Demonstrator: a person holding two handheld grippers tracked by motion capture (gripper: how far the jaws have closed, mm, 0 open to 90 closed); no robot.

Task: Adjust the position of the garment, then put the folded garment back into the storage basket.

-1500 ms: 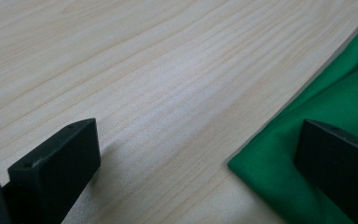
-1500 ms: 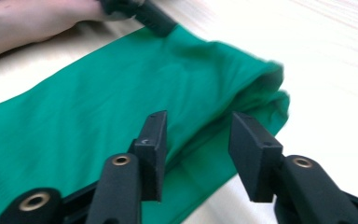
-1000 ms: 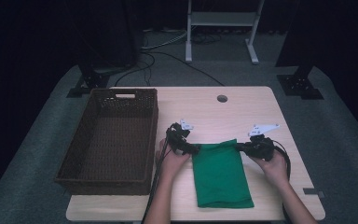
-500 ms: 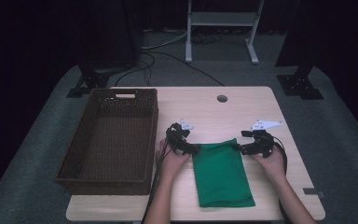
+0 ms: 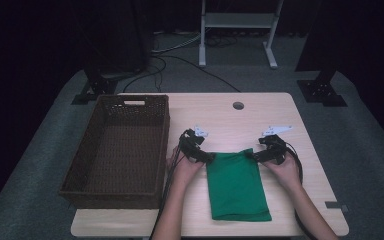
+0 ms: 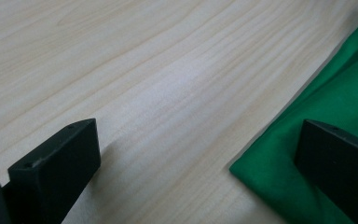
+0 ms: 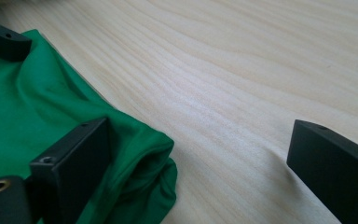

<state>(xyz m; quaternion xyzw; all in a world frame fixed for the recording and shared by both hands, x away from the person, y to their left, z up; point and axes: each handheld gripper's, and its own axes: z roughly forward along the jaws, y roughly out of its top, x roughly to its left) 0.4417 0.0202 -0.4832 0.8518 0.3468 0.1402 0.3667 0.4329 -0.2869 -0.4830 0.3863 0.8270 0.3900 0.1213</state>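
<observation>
I see the green cloth (image 5: 237,185) lying folded flat on the bench (image 5: 280,110), its long side running from about mid-bench back to the near edge, a little right of the bench's middle. My left tongs (image 5: 207,156) sit at the cloth's far left corner with their jaws spread wide; in the left gripper view one jaw is over bare wood and the other over the cloth's edge (image 6: 335,112), nothing pinched. My right tongs (image 5: 254,155) are at the far right corner, and their jaws have just been opening: in the right gripper view they stand well apart, one over the rumpled corner of the cloth (image 7: 135,154), the other over bare wood, so the cloth is not clamped. The brown wicker basket (image 5: 80,175) fills the bench's left side, just beside my left hand (image 5: 185,167).
</observation>
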